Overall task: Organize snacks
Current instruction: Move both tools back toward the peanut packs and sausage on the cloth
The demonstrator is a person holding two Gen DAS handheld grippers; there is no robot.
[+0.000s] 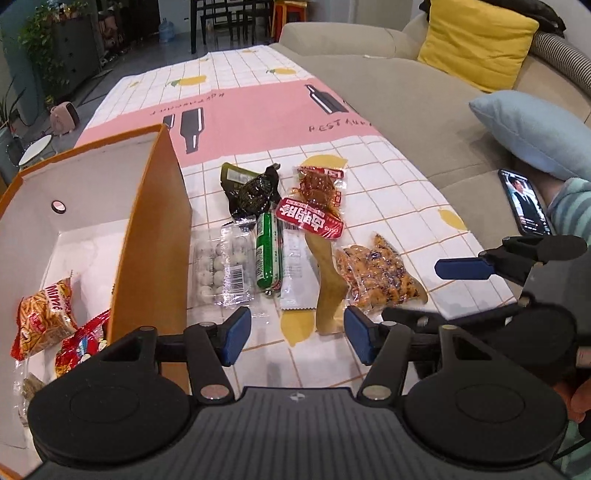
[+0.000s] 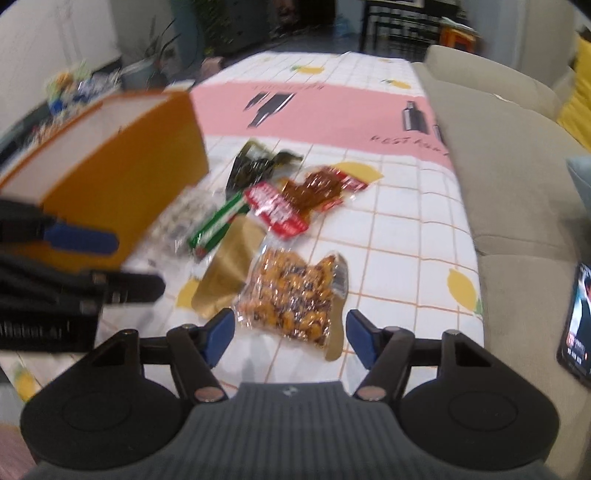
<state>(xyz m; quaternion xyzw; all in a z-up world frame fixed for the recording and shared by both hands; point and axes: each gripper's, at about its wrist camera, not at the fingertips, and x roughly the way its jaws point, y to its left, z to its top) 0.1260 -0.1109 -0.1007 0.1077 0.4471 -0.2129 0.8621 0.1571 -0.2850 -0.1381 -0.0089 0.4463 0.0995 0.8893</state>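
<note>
Ahead of the fingers a table runs away under a pink and white checked cloth printed with lemons. To their right sits a beige sofa with a yellow cushion and a pale blue one. Far ahead stand dark chairs and leafy plants.

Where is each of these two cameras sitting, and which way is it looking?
Left wrist: rides the left gripper, looking down and forward at the snacks and the orange box; its open blue fingers show, plus the right gripper alongside.
Right wrist: rides the right gripper, open over the nut bag; the left gripper's finger shows at left.
Shared: box, nut bag, green pack, phone.
</note>
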